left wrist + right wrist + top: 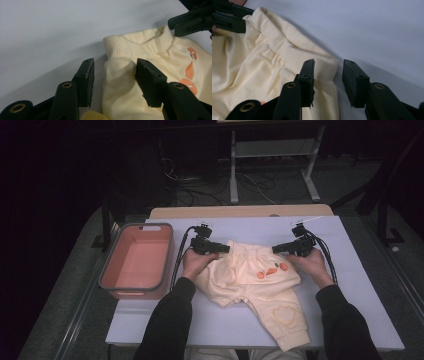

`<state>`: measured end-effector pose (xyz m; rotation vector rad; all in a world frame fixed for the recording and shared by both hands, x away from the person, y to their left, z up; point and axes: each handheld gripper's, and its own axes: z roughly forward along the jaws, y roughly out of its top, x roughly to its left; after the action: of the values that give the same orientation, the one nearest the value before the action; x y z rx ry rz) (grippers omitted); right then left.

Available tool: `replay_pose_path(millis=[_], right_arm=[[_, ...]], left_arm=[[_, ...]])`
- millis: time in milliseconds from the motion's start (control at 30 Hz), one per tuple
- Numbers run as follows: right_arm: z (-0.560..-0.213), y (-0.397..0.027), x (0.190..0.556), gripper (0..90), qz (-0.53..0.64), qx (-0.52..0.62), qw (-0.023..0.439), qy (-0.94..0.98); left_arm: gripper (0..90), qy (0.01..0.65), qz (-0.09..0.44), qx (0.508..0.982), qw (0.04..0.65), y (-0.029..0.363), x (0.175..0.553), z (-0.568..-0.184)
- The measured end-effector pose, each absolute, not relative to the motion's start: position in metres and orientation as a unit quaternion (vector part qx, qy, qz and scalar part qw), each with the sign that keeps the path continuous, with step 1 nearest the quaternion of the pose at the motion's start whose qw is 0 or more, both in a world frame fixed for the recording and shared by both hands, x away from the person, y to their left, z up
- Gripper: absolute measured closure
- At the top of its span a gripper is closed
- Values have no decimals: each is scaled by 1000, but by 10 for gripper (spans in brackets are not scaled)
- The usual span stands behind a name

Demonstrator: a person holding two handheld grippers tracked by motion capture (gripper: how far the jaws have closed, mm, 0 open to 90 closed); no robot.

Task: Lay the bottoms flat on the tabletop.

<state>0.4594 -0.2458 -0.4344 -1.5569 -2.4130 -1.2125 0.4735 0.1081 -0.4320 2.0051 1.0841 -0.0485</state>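
So the pants (252, 282) are lying on the table (350, 285), waistband on the far side, right between the two grippers. Cream knit, looks soft and floppy, super light, so it'll sag and bunch wherever you don't hold it. Nothing fragile here, not slippery either.

Left gripper (113, 75) is open: the waistband (130, 46) corner sits between the fingers, with one pad (147, 80) resting on the fabric and the other pad (87, 80) off to the side over bare table. Not pinching yet.

Right gripper (327, 77) is open too, its fingers straddling the other waistband corner, one on the cloth, one just past the edge.

My guess: the ribbed waistband is the place to grab, thicker and less stretchy than the legs. Pinch both corners so it hangs even.
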Motion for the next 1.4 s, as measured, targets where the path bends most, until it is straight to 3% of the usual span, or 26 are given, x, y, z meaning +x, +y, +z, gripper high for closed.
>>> replay_pose_path(millis=[100, 200, 367, 667, 1067, 1400], right_arm=[[-437, -243, 464, 535, -386, -509, 11, -769], [-443, -242, 466, 530, -382, -512, 26, -769], [-454, -240, 469, 655, -393, -514, 66, -759], [-458, -241, 473, 809, -413, -516, 89, -745], [-439, -242, 481, 827, -421, -505, 66, -750], [-400, -233, 503, 827, -438, -497, 4, -749]], left_arm=[[557, 435, -20, 801, 410, 107, 475, -436], [609, 438, -27, 803, 403, 108, 477, -441], [718, 436, -45, 803, 404, 110, 479, -446], [776, 432, -49, 803, 408, 112, 482, -450], [785, 422, -3, 812, 402, 113, 484, -431], [785, 427, 57, 796, 426, 114, 500, -399]])
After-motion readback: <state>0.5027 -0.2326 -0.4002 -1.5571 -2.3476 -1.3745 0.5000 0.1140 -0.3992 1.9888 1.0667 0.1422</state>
